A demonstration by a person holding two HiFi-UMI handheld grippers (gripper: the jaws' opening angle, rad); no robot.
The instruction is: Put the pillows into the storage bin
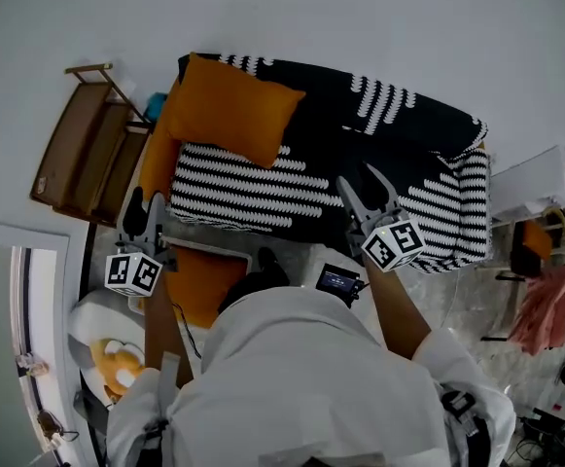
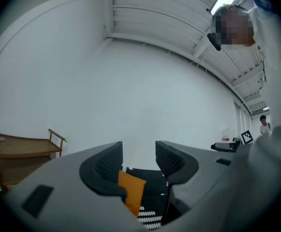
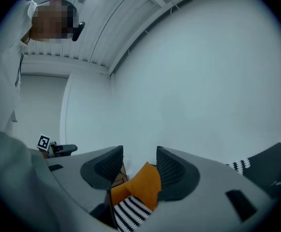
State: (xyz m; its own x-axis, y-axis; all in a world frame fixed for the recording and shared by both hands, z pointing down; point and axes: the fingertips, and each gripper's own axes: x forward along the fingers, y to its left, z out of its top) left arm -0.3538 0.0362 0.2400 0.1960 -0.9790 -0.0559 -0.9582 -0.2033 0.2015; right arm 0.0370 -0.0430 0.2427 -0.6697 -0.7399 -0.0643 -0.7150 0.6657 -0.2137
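An orange pillow point(image 1: 229, 110) leans against the back of a sofa point(image 1: 408, 139) draped in black and white stripes. It also shows past the jaws as the orange pillow point(image 2: 130, 190) and the orange pillow point(image 3: 145, 185). Another orange pillow point(image 1: 199, 282) lies in a white-rimmed storage bin point(image 1: 209, 247) in front of the sofa, partly hidden by the person. My left gripper point(image 1: 144, 210) hovers over the bin's left side, open and empty. My right gripper point(image 1: 365, 191) is held over the striped seat, open and empty. Both point level towards the wall.
A wooden side table point(image 1: 78, 149) stands left of the sofa, beside its orange armrest point(image 1: 156, 163). A door point(image 1: 29, 290) is at far left. A white box point(image 1: 535, 178) and pink cloth point(image 1: 554, 305) crowd the right. A yellow-and-white object point(image 1: 117, 358) lies lower left.
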